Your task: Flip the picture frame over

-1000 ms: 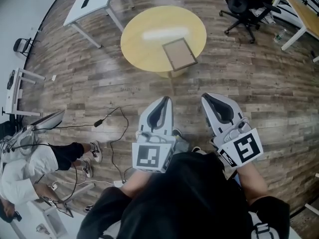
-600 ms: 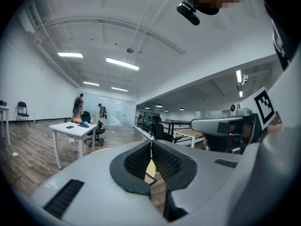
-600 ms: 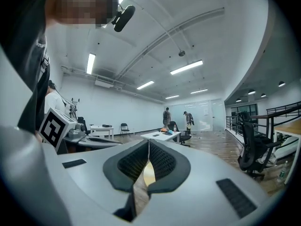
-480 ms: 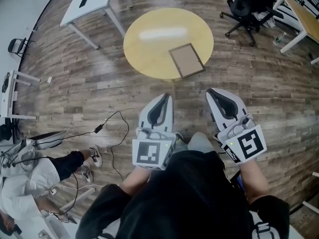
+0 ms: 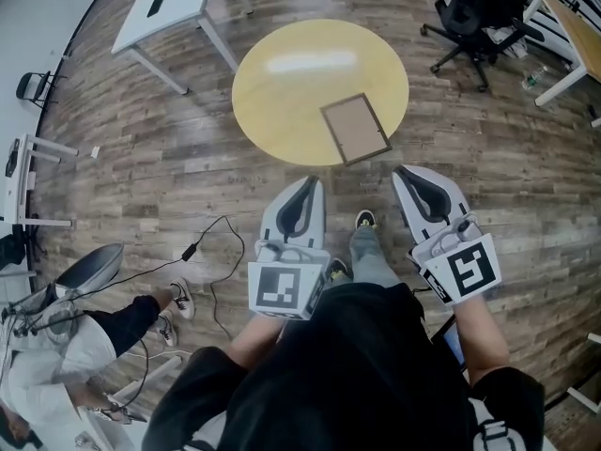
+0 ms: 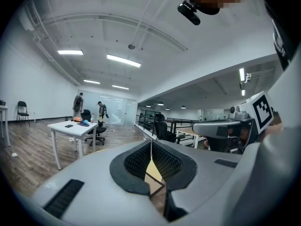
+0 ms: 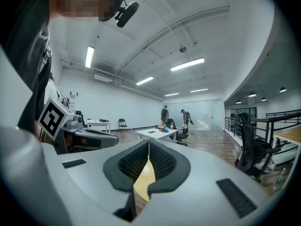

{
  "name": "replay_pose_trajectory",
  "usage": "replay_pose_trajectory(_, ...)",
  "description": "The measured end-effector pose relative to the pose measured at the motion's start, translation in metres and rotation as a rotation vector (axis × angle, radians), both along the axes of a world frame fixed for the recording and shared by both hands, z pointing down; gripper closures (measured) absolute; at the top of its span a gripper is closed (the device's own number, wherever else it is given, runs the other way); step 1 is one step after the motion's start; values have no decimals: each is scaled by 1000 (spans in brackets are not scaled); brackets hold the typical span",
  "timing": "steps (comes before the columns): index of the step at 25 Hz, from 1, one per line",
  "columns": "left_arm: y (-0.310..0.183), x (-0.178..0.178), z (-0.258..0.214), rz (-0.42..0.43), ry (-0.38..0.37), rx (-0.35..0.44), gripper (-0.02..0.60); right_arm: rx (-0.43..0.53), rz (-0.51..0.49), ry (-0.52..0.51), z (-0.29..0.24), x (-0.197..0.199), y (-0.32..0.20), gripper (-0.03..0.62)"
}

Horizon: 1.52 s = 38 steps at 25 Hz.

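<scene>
A brown picture frame [image 5: 356, 128] lies flat on the round yellow table [image 5: 282, 83], near its front right edge. Both grippers hang in the air over the wooden floor, short of the table and apart from the frame. My left gripper [image 5: 310, 186] points at the table's near edge with its jaws shut and nothing in them. My right gripper [image 5: 407, 173] sits just right of the frame's near corner, also shut and empty. Through the left gripper [image 6: 151, 143] pads a corner of the frame [image 6: 155, 182] shows. Below the right gripper [image 7: 149, 143] tips, the yellow tabletop [image 7: 142, 182] shows.
A white desk [image 5: 174, 7] stands beyond the table at left, a black office chair [image 5: 474, 12] at the back right beside another desk [image 5: 573, 36]. A cable [image 5: 211, 252] trails on the floor at left. A person [image 5: 56, 336] sits low left. Two people [image 6: 89, 108] stand far off.
The table and frame have come nearer and shifted right in the head view as both grippers advanced toward them. A shoe now shows between the grippers. Both stay shut.
</scene>
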<state>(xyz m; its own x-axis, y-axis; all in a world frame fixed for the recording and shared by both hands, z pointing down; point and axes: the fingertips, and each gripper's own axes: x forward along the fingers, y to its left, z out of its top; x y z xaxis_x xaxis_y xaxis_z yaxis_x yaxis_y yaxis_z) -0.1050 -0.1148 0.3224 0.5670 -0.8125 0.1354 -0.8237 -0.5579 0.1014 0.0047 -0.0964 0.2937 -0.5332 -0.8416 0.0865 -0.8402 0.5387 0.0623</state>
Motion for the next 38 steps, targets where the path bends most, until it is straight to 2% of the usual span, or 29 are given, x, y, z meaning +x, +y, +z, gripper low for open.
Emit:
replay_pose_trajectory(9, -84, 31, 1, -60, -41, -15, 552, -9, -76, 78, 19, 30, -81, 576)
replay_pose_trajectory(12, -107, 43, 4, -64, -39, -6, 552, -6, -129, 168, 31, 36, -103, 576)
replay_pose_trajectory(16, -134, 54, 13, -120, -66, -48, 552, -39, -217, 288, 63, 43, -125, 576)
replay_pose_trajectory(19, -147, 68, 18, -122, -74, -16, 552, -42, -310, 379, 93, 41, -135, 576)
replay_pose_trajectory(22, -156, 66, 24, -178, -87, -47, 552, -67, -414, 445, 130, 29, -141, 576)
replay_pose_trajectory(28, -170, 49, 43, -250, -93, -98, 552, -204, -678, 587, 237, -4, -128, 574)
replay_pose_trajectory(32, -178, 38, 65, -256, -84, -116, 552, -273, -734, 701, 303, -15, -123, 555)
replay_pose_trajectory(34, -179, 32, 79, -262, -79, -137, 552, -304, -758, 760, 334, -19, -120, 477)
replay_pose_trajectory(35, -180, 30, 86, -260, -74, -145, 552, -309, -766, 785, 346, -21, -120, 453)
replay_pose_trajectory(38, -181, 25, 104, -259, -83, -183, 552, -260, -778, 898, 378, -26, -122, 442)
